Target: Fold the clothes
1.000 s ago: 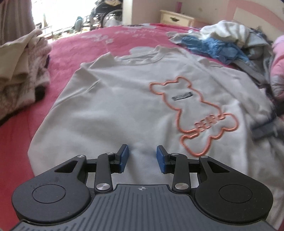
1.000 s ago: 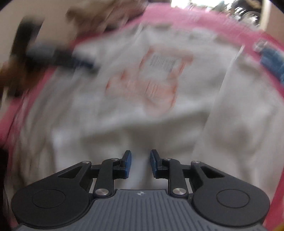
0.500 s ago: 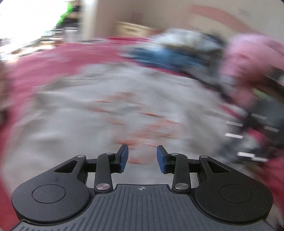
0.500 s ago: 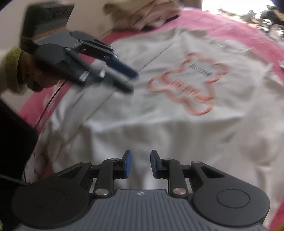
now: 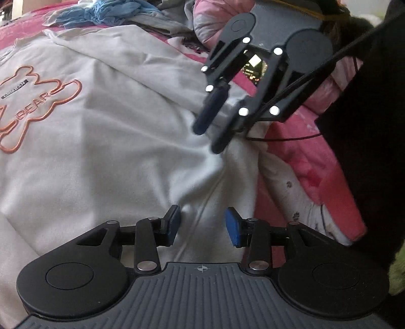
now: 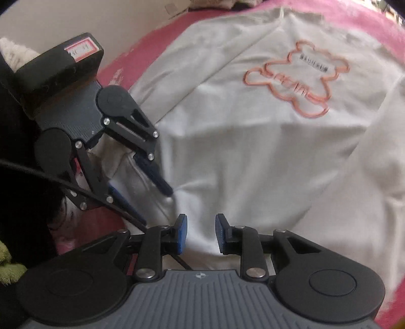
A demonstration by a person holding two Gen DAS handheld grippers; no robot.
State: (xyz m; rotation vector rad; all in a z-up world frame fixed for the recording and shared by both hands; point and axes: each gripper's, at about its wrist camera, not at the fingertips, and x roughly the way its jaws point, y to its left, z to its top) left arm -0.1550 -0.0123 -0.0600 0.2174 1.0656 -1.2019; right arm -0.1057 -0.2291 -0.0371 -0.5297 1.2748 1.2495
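A pale grey sweatshirt [image 5: 114, 141] with an orange bear outline [image 5: 30, 101] lies spread on a pink bed; it also shows in the right wrist view [image 6: 253, 157], bear print [image 6: 303, 76] at upper right. My left gripper [image 5: 202, 225] is open just above the sweatshirt's hem edge near a seam. My right gripper [image 6: 200, 232] is open over the same hem area. Each gripper shows in the other's view: the right gripper [image 5: 210, 131] at top centre with jaws apart, the left gripper [image 6: 149, 194] at left, jaws apart around a fold of hem.
A pile of blue and grey clothes [image 5: 101, 12] lies at the far edge of the bed. A pink quilt [image 5: 316, 157] lies to the right of the sweatshirt. The pink bedsheet [image 6: 152, 55] shows around the garment. The person's dark clothing [image 5: 374, 126] fills the right side.
Both grippers have swung from over the sweatshirt's body to its hem corner and now face each other closely. Both stayed open.
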